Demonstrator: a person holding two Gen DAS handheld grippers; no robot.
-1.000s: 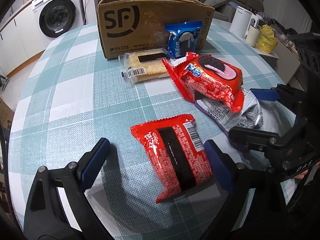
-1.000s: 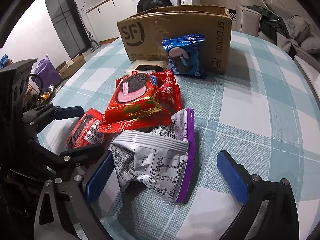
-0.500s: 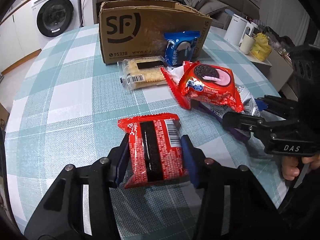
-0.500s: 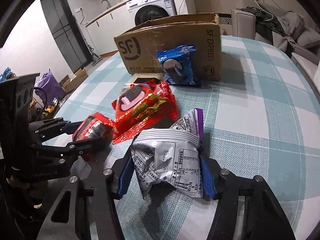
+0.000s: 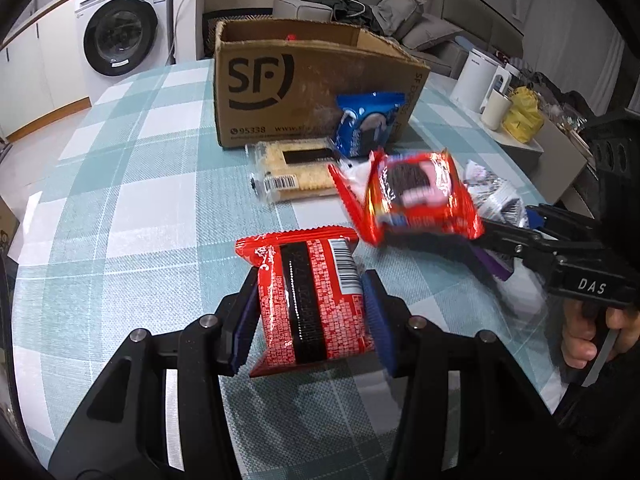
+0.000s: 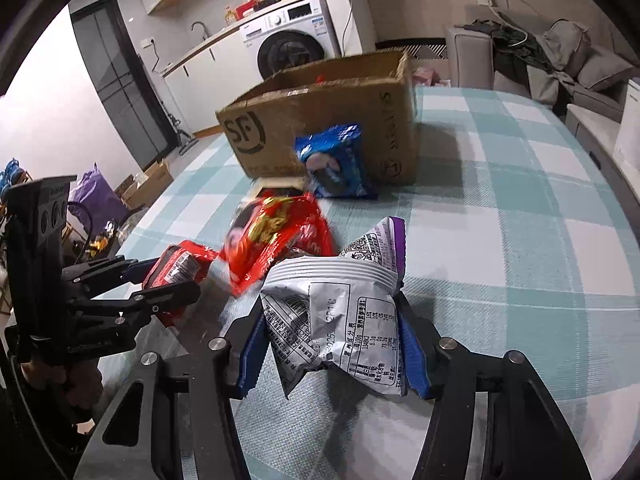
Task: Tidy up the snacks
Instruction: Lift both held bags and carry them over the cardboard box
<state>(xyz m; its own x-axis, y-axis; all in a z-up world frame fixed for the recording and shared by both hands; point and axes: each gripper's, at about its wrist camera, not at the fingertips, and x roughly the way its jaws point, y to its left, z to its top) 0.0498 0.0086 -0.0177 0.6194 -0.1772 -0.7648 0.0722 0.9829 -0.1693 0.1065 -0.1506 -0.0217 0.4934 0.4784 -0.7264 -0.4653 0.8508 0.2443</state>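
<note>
Since a second ago: both tongs went from wide open to clamped on a pack each, and the red Oreo pack has slid off the silver one, it's blurry mid-move.
Left wrist view, left tongs (image 5: 310,310): closed on the red barcode pack (image 5: 310,300), blue pads squeezing its two long sides so it stays flat and doesn't flop.
Left view, rest of pile: red Oreo pack (image 5: 416,196) near the middle of the counter (image 5: 120,208), cracker pack (image 5: 294,170) lying flat behind it, blue Oreo pack (image 5: 366,124) leaning upright against the SF box (image 5: 304,92).
Right wrist view, right tongs (image 6: 332,344): gripping the silver-purple pack (image 6: 340,312) at its lower half, crumpled between the pads.
Box: open top, looks like where the snacks go, so I'd guess both packs are headed there.
</note>
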